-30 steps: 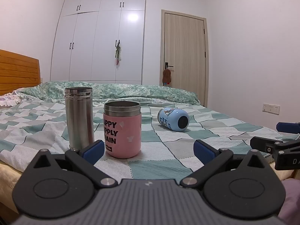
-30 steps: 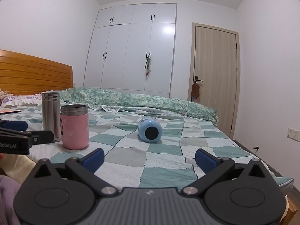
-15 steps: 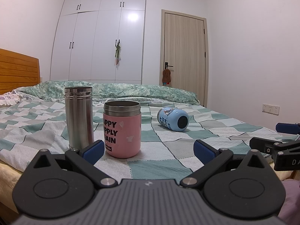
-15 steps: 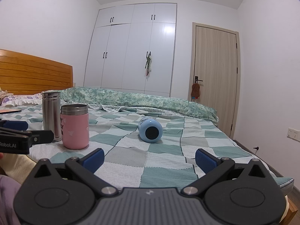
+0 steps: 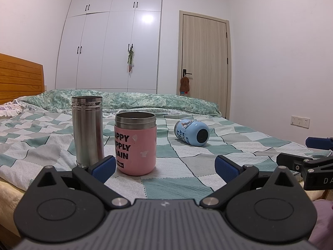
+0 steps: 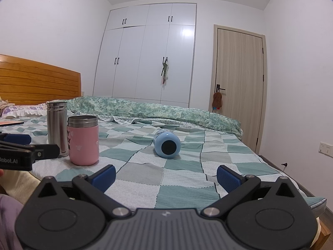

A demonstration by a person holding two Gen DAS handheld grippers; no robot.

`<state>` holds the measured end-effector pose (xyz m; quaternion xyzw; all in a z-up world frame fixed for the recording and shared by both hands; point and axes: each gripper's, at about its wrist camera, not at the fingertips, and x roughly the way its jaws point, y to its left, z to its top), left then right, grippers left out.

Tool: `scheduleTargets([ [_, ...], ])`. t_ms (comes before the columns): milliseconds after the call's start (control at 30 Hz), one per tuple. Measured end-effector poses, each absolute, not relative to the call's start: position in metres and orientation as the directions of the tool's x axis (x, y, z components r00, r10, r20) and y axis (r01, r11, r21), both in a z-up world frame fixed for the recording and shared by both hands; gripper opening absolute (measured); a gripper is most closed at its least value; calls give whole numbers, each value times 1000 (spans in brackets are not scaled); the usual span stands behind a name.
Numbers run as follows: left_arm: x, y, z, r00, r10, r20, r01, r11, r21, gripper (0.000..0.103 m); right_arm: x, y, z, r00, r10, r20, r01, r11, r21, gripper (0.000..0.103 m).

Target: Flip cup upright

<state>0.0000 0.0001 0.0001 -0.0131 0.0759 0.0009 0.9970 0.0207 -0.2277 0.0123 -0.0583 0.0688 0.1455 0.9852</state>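
Lying on its side on the bed (image 5: 183,185), the blue cup (image 5: 191,132) is resting well beyond and to the right of the pink cup (image 5: 135,143), which is standing upright just beside the steel flask (image 5: 87,130). The left gripper (image 5: 165,165) is hovering short of the pink cup with its fingers (image 5: 103,166) spread apart and holding nothing. A careless reach here is risking a knock to the pink cup or flask, both perched on soft bedding.

Seen from the right wrist, the blue cup (image 6: 167,145) is lying to the right of the pink cup (image 6: 83,143), its round end facing the right gripper (image 6: 165,174), whose fingers (image 6: 228,178) are also apart and empty. Being round, it is likely to roll away if nudged, or topple again once stood on the yielding quilt.
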Motion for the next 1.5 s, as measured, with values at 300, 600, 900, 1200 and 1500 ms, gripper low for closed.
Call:
scheduleTargets([
  [300,0,-1,0,988,-3,-152,-2,1000,-28,103,21,-227,12,948,279,-152,-295,951,-96,103],
  [600,0,-1,0,988,-3,-152,-2,1000,-30,103,21,-227,12,948,279,-153,-295,950,-97,103],
  [900,0,0,0,988,-4,-152,-1,1000,-31,103,21,-227,12,948,279,-153,-295,950,-97,103],
  [1200,0,0,0,988,-4,-152,-1,999,-32,103,21,-227,12,948,279,-153,-295,950,-98,103],
  [1500,0,-2,0,988,-5,-153,0,999,-32,103,21,-224,12,948,279,-154,-296,950,-99,103],
])
